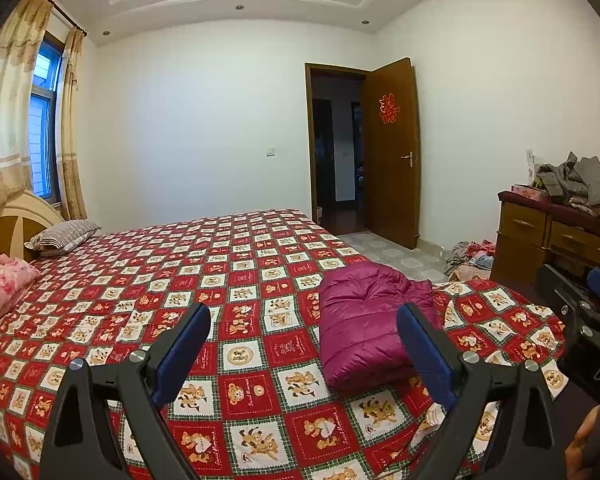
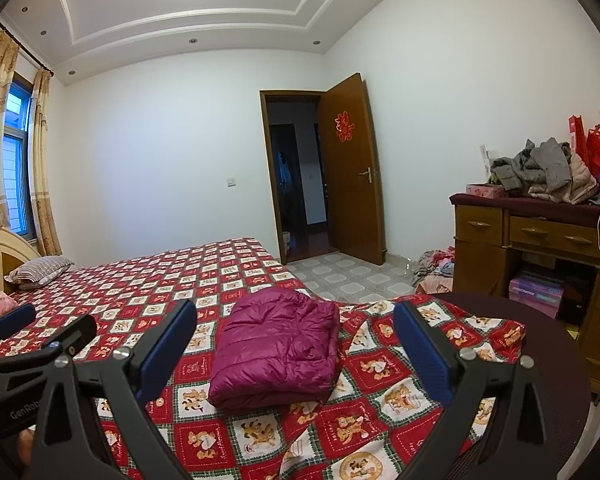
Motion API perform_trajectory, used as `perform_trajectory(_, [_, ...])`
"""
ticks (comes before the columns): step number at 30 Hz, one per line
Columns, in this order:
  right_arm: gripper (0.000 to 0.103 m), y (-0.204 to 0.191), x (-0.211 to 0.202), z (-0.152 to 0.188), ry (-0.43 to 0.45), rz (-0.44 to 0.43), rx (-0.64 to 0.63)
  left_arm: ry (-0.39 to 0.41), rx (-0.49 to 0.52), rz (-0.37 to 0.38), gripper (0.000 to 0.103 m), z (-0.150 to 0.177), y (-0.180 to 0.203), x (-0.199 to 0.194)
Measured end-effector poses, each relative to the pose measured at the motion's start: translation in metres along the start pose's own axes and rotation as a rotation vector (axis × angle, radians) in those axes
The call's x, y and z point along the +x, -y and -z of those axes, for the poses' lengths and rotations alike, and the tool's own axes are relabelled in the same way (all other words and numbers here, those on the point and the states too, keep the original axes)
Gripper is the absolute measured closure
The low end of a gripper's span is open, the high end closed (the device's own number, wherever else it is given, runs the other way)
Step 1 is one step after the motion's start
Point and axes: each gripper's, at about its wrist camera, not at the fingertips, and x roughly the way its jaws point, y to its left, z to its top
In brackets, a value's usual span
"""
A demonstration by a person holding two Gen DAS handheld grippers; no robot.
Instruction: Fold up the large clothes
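Note:
A folded magenta puffer jacket [image 1: 364, 332] lies on the red teddy-bear bedspread [image 1: 240, 272] near the bed's foot corner; it also shows in the right wrist view [image 2: 276, 348]. My left gripper [image 1: 304, 344] is open and empty, raised above the bed, the jacket just ahead of its right finger. My right gripper [image 2: 296, 340] is open and empty, held above the bed with the jacket lying ahead between its fingers. Each gripper shows at the edge of the other's view.
A wooden dresser [image 2: 540, 248] piled with grey clothes [image 2: 540, 168] stands at right. More clothes [image 2: 436, 268] lie on the tiled floor. An open door [image 2: 348, 168] is at the back. A striped pillow [image 1: 64, 236] and pink quilt [image 1: 0, 284] sit at the headboard.

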Motion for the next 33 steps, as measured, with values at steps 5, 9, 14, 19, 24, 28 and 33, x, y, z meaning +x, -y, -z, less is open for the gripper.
perform_trajectory(5, [0.003, -0.0004, -0.0003, 0.0001, -0.001, 0.000, 0.002, 0.000, 0.001, -0.002, 0.008, -0.0001, -0.0013, -0.0006])
perform_trajectory(9, [0.003, -0.0001, -0.0002, -0.0001, 0.000, 0.001, 0.002, 0.001, 0.000, -0.004, 0.008, -0.0004, -0.0017, 0.0001])
perform_trajectory(14, [0.003, -0.0001, 0.0002, 0.0001, -0.001, 0.000, 0.001, 0.000, 0.000, -0.002, 0.008, -0.0005, -0.0020, 0.0001])
perform_trajectory(19, [0.003, -0.0006, 0.0003, 0.0004, -0.002, -0.001, 0.000, 0.004, 0.003, -0.003, 0.008, -0.0013, -0.0018, 0.0007])
perform_trajectory(24, [0.003, -0.0004, 0.0005, 0.0003, -0.002, -0.001, 0.000, 0.002, 0.002, -0.003, 0.008, -0.0012, -0.0014, 0.0011])
perform_trajectory(28, [0.003, -0.0005, 0.0000, 0.0001, -0.002, 0.000, -0.001, 0.005, 0.001, -0.008, 0.008, -0.0014, -0.0017, 0.0012])
perform_trajectory(33, [0.003, 0.0002, 0.0012, 0.0004, -0.001, -0.001, 0.000, 0.006, -0.004, -0.013, 0.008, -0.0018, -0.0028, 0.0022])
